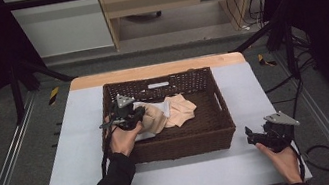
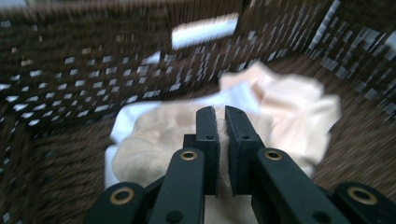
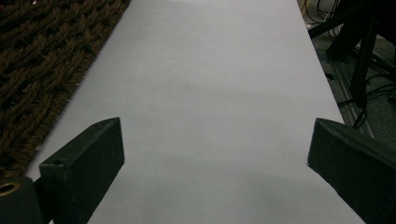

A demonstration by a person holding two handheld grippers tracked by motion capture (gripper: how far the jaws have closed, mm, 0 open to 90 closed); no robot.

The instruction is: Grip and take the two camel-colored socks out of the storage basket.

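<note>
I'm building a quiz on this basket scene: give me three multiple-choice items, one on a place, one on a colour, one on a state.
1. Where is the beige cloth?
A. inside the wicker basket
B. on the table beside it
C. on the floor

2. What colour is the basket?
A. white
B. dark brown
C. green

3. How are the right gripper jaws?
A. shut on cloth
B. shut on nothing
C. wide open

Answers: 1 A, the cloth lies within its walls; 2 B, dark brown weave; 3 C, its jaws stand far apart over the table.

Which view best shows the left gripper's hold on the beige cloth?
The left gripper view: the left gripper is shut on a fold of the beige cloth. The high view shows the cloth in the basket, the pinch hidden. The right gripper view faces the table.
</note>
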